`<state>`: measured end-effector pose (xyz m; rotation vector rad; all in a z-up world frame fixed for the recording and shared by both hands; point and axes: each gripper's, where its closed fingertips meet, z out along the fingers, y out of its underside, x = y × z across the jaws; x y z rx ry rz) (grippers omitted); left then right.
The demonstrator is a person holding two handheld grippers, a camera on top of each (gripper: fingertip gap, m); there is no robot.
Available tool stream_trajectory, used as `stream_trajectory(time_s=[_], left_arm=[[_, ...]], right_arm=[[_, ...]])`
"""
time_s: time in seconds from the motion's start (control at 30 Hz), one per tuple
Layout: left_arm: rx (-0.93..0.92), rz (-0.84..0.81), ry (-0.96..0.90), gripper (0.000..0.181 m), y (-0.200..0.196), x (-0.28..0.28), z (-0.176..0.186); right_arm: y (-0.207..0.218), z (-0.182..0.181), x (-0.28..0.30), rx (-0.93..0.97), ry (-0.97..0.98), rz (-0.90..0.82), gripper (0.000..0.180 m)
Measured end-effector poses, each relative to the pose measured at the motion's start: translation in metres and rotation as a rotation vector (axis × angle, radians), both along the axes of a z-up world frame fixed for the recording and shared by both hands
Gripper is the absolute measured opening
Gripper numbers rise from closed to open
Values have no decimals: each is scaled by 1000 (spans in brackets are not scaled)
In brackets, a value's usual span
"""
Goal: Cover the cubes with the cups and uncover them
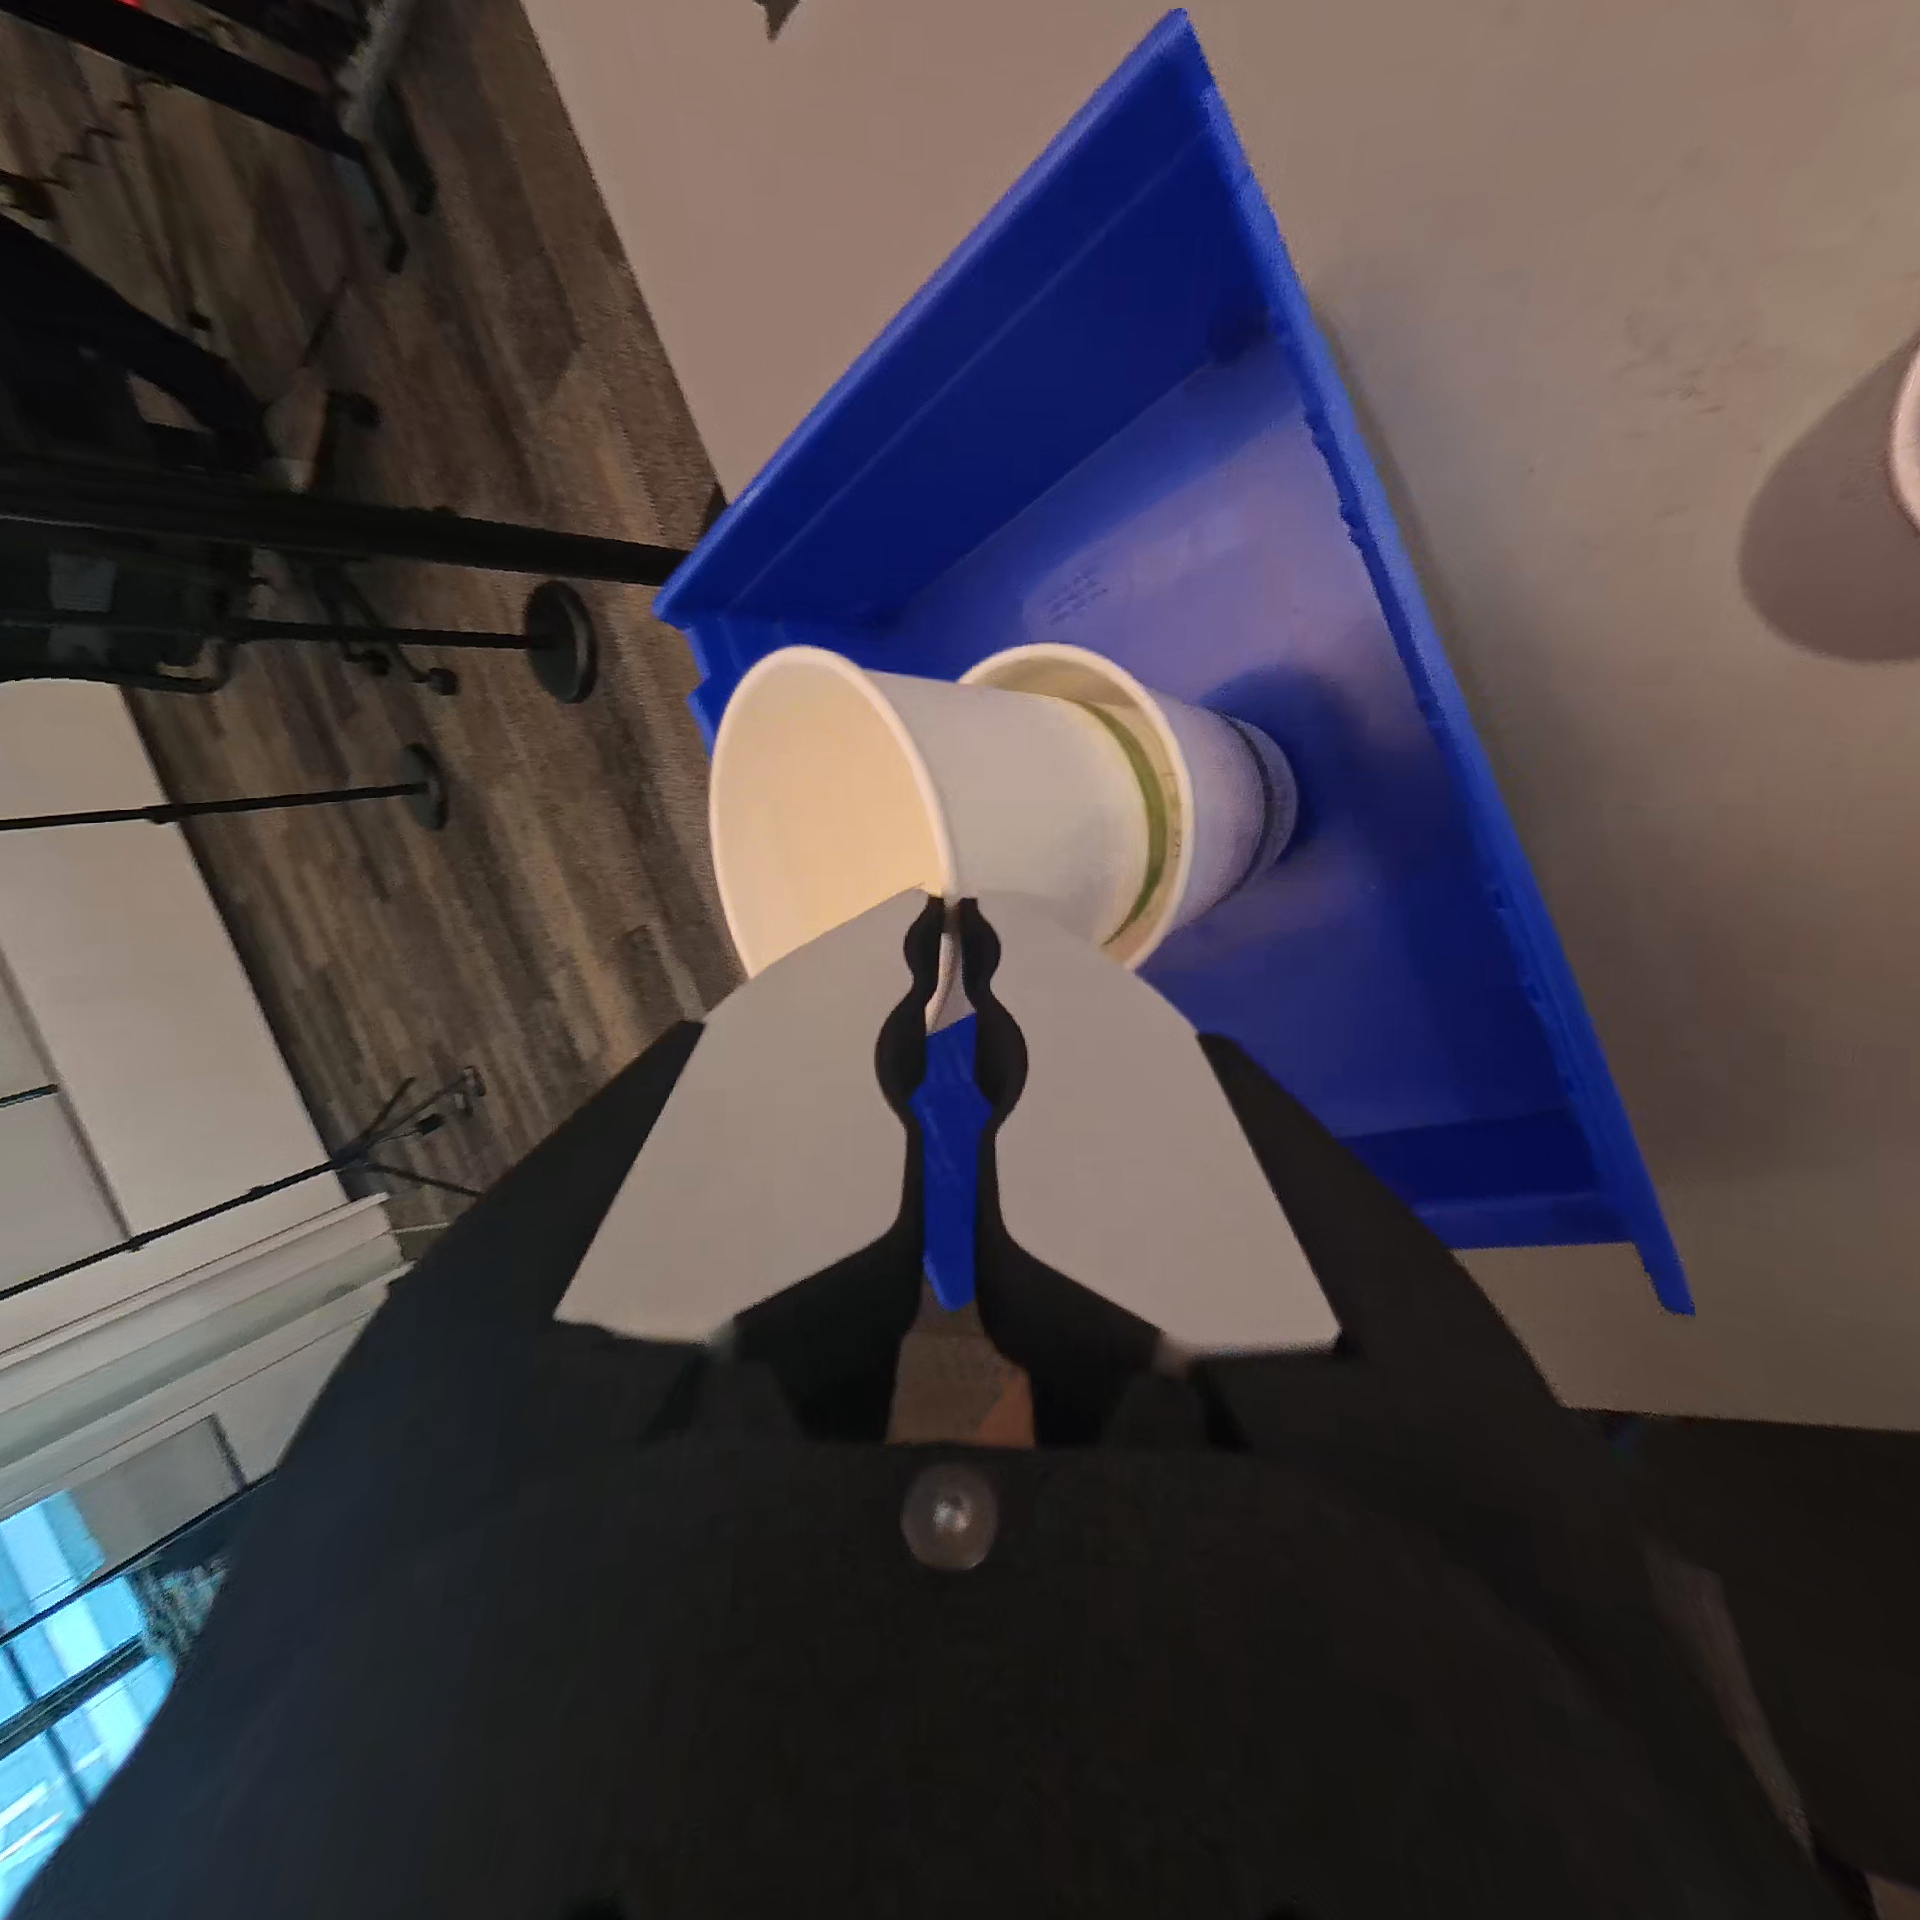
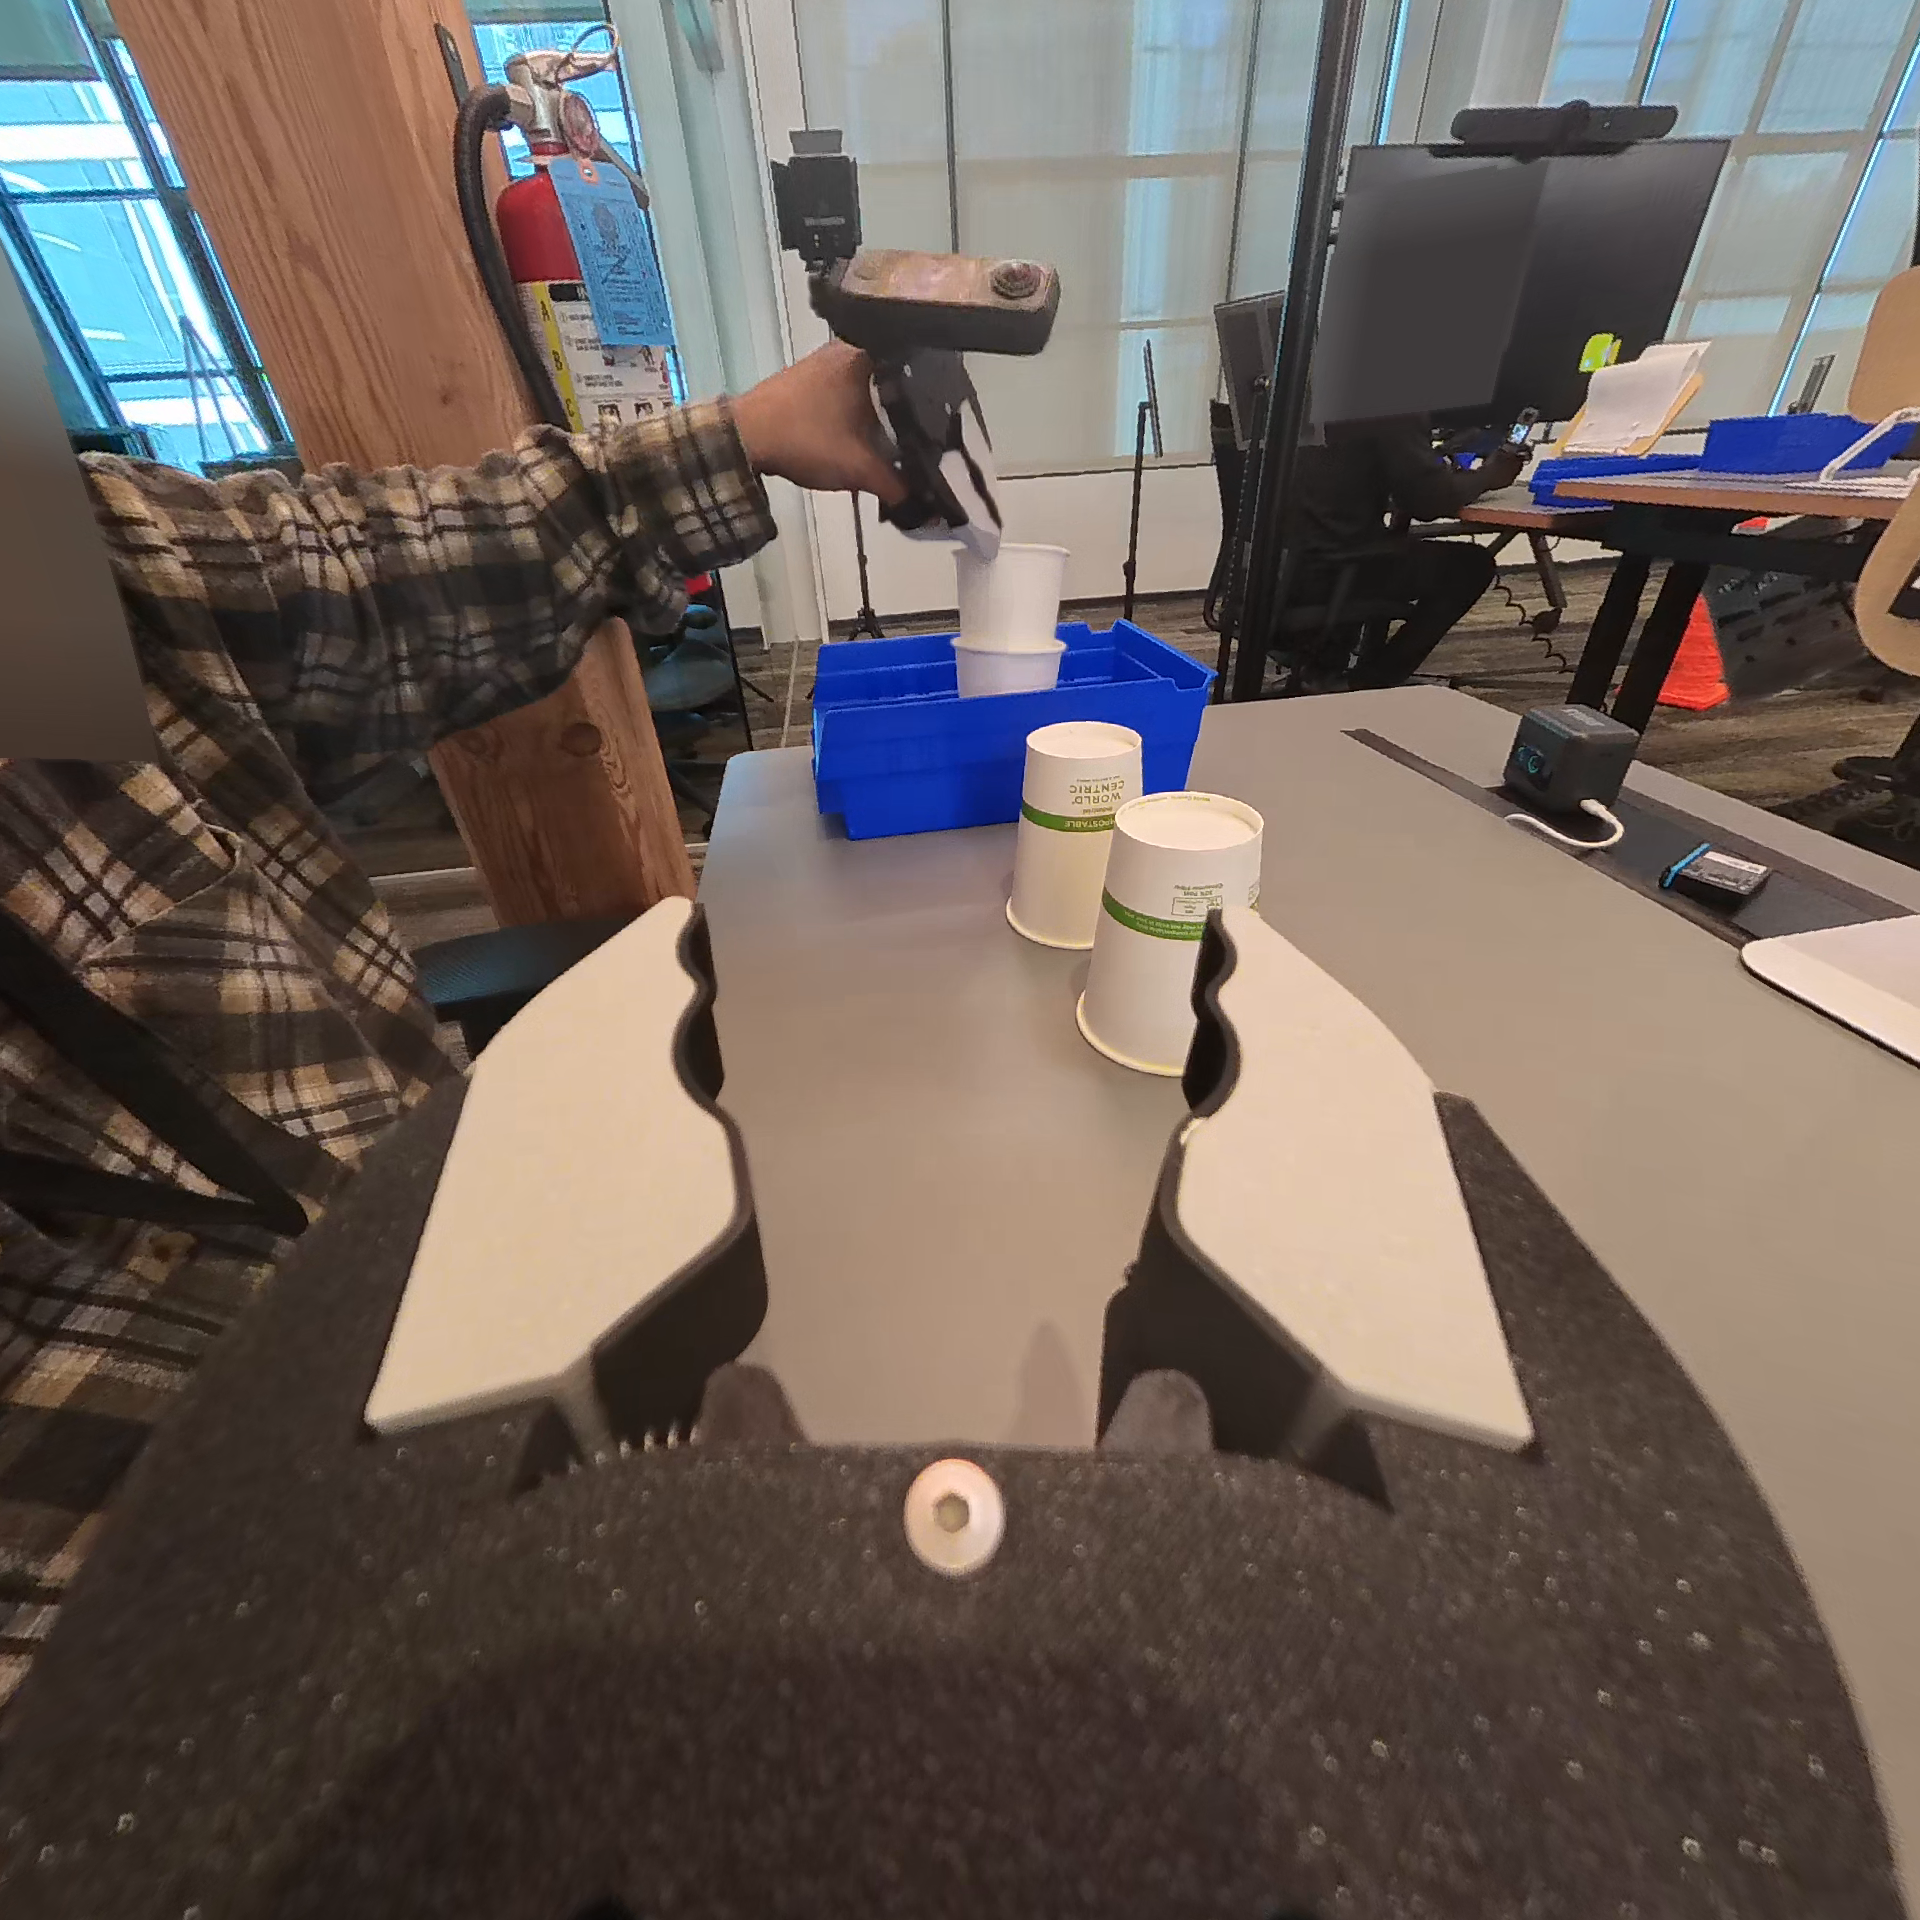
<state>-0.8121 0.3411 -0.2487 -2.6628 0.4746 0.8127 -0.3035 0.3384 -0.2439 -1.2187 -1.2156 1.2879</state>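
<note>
My left gripper (image 1: 954, 906) is shut on the rim of a white paper cup (image 1: 997, 800), which sits partly inside a second upright cup (image 1: 1216, 821) in the blue bin (image 1: 1039, 343). In the right wrist view the same gripper (image 2: 961, 535) holds the cup (image 2: 1013, 592) above the stacked cup (image 2: 1006, 667) in the bin (image 2: 935, 774). My right gripper (image 2: 954, 971) is open and empty above the grey table (image 2: 914, 1195). Two upside-down white cups, a far one (image 2: 1070, 831) and a near one (image 2: 1153, 925), stand ahead of it. No cubes show.
A wooden pillar (image 2: 343, 312) with a fire extinguisher (image 2: 540, 229) stands behind the bin. A person's plaid sleeve (image 2: 416, 582) reaches in from the left. A small black device (image 2: 1569, 758), a cable strip and a white pad edge (image 2: 1839, 977) lie at the table's right.
</note>
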Motion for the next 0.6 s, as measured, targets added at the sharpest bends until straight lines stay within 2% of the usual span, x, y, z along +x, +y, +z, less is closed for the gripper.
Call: stream_trajectory(time_s=[0.2, 0.43, 0.6], left_arm=[[88, 8, 66, 2, 1, -8, 25], [193, -1, 41, 2, -2, -4, 70], [298, -34, -50, 2, -1, 10, 97]], right_arm=[[-1, 0, -1, -3, 6, 2, 88], [-1, 7, 0, -6, 44, -9, 92], [-1, 10, 1, -18, 73, -33, 98]])
